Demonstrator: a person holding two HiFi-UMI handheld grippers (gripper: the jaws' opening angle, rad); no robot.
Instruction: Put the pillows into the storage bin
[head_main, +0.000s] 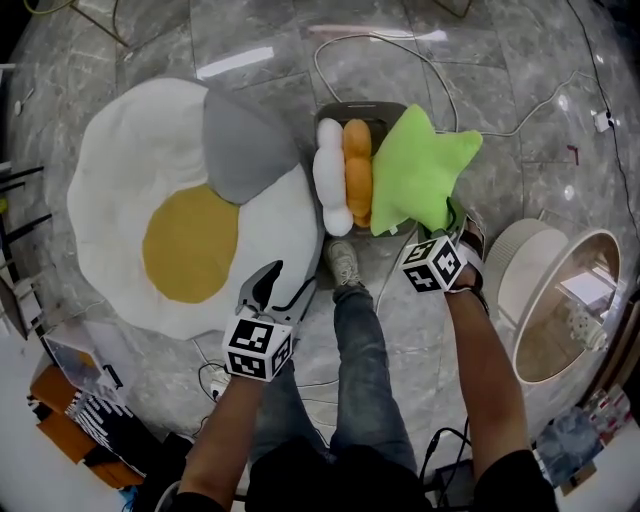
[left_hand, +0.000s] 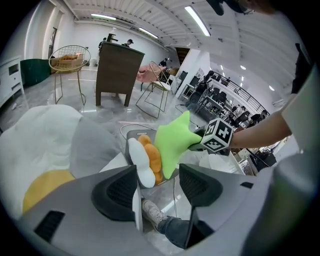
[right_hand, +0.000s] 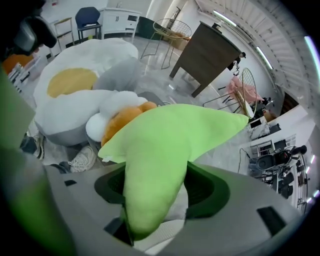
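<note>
1. head view: the storage bin (head_main: 385, 110) stands on the floor (head_main: 500, 90) ahead of your feet. three pillows stand on edge in it, side by side: a white pillow (head_main: 330, 175), an orange pillow (head_main: 357, 170) and the green star pillow (head_main: 415, 175) at the right. standing them upright looks like the way to fit them all into so narrow a bin. your right hand-held gripper (head_main: 448, 224) sits at the star's lower arm, reaching in from the near side to set it just beside the orange one. your left hand-held gripper (head_main: 285, 285) hangs over the edge of the big fried-egg pillow (head_main: 140, 160). that pillow lies flat on the floor left of the bin with a grey pillow (head_main: 245, 150) on top, and both are outside the bin.

2. left gripper view: the jaws of your left hand-held gripper (left_hand: 158, 172) stand apart with nothing between them. only the floor, your shoe (left_hand: 152, 212) and the bin further off show through the gap. it looks held in reserve, free for the grey pillow (left_hand: 92, 150), which i judge to be the next one.

3. right gripper view: the star's arm (right_hand: 170, 135) runs down between the jaws of your right hand-held gripper (right_hand: 155, 192). the jaws stand wide and the arm looks plump, not pinched, so i read this as a slack hold, not a clamp. that suits a pillow which the bin and its orange neighbour (right_hand: 122, 120) already prop up. most of the star stands above the rim, so it could lean or tip out sideways when you draw away.
</note>
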